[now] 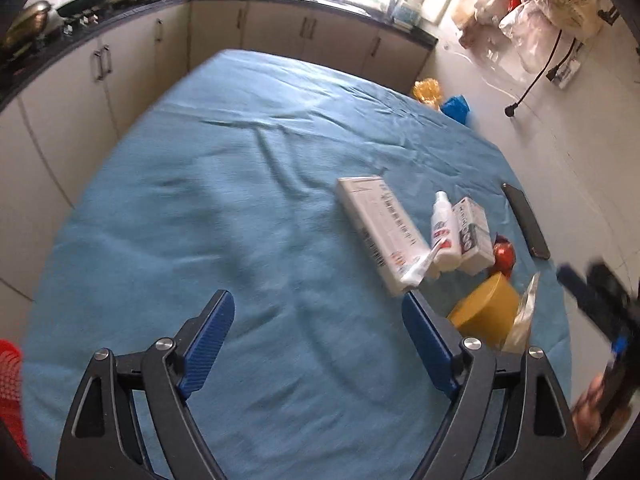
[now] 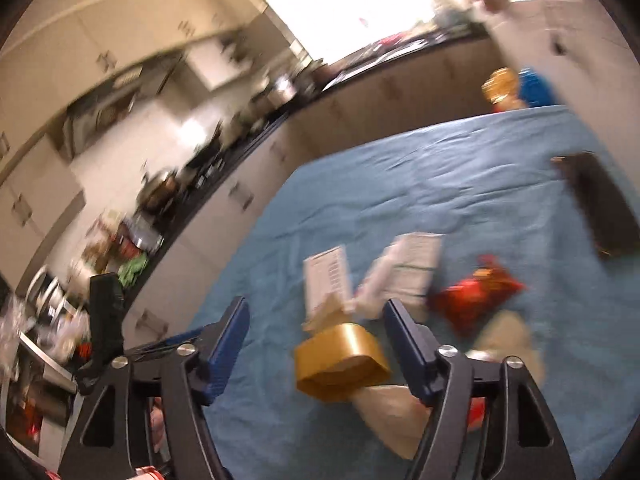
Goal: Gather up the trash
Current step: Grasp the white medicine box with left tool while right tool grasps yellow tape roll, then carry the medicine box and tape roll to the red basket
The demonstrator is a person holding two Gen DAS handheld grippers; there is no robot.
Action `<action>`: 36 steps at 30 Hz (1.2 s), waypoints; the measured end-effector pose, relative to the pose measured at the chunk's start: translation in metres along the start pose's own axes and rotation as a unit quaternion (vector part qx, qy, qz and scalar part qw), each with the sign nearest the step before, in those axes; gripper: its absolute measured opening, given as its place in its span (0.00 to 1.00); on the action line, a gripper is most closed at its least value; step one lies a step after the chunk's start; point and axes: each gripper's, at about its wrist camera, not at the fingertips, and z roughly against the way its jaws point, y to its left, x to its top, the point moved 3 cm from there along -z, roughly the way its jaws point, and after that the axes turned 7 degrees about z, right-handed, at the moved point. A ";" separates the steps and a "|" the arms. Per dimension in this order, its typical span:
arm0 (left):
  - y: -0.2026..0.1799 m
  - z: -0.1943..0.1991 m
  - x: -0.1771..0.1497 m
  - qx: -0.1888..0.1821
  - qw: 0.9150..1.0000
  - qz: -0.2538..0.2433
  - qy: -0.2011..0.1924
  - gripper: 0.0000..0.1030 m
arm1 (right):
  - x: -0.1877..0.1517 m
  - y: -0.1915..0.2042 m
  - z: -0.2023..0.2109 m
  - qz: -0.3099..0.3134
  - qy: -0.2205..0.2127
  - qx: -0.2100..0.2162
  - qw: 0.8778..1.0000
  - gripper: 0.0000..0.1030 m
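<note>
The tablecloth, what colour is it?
Plain light blue tablecloth, wrinkled and with no pattern. It shows best in the left wrist view.

Black-framed left gripper [image 1: 318, 316], blue ribbed pads [image 1: 210, 340], apparently silver screws.

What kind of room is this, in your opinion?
Most likely a home kitchen: a dark countertop runs over cream cabinets, cookware stands on it, and a table with a blue cloth fills the middle.

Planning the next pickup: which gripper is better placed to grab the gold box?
Right. The right gripper is open with the gold box between its fingers. The left gripper is open over bare blue cloth, box off to its right.
</note>
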 end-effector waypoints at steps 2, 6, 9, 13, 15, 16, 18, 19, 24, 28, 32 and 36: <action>-0.012 -0.016 0.009 -0.001 1.000 0.005 0.003 0.82 | -0.004 -0.009 0.007 -0.011 -0.016 -0.007 1.000 0.74; -0.035 -0.048 0.025 0.008 1.000 0.011 0.010 0.82 | -0.015 -0.025 0.011 -0.019 -0.031 -0.019 0.999 0.74; -0.049 -0.074 0.034 0.028 0.999 0.008 0.027 0.82 | -0.020 -0.035 0.010 -0.027 -0.035 -0.014 0.999 0.74; -0.062 -0.095 0.039 0.069 0.997 -0.008 0.031 0.83 | -0.024 -0.044 0.008 -0.042 -0.037 0.000 0.998 0.74; -0.070 -0.100 0.038 0.083 0.996 -0.025 0.029 0.85 | -0.024 -0.048 0.009 -0.048 -0.036 0.004 0.998 0.75; -0.074 -0.102 0.037 0.092 0.995 -0.034 0.028 0.87 | -0.025 -0.049 0.010 -0.051 -0.037 0.006 0.998 0.76; -0.078 -0.105 0.033 0.114 0.992 -0.052 0.026 0.87 | -0.026 -0.048 0.011 -0.048 -0.037 0.005 0.998 0.77; -0.080 -0.106 0.031 0.122 0.990 -0.062 0.026 0.85 | -0.026 -0.047 0.010 -0.043 -0.036 0.001 0.998 0.77; -0.077 -0.087 0.028 0.107 0.991 -0.070 0.028 0.51 | -0.027 -0.046 0.010 -0.028 -0.034 -0.019 0.999 0.77; -0.062 -0.055 0.025 0.099 0.993 -0.067 0.009 0.51 | -0.029 -0.050 0.010 -0.025 -0.034 -0.033 0.999 0.77; -0.040 -0.011 0.013 0.081 0.995 -0.057 -0.008 0.51 | -0.030 -0.042 0.010 -0.005 -0.037 -0.049 0.998 0.77; -0.016 0.037 -0.013 0.072 0.995 -0.056 -0.032 0.51 | -0.029 -0.024 0.009 0.026 -0.040 -0.054 0.997 0.77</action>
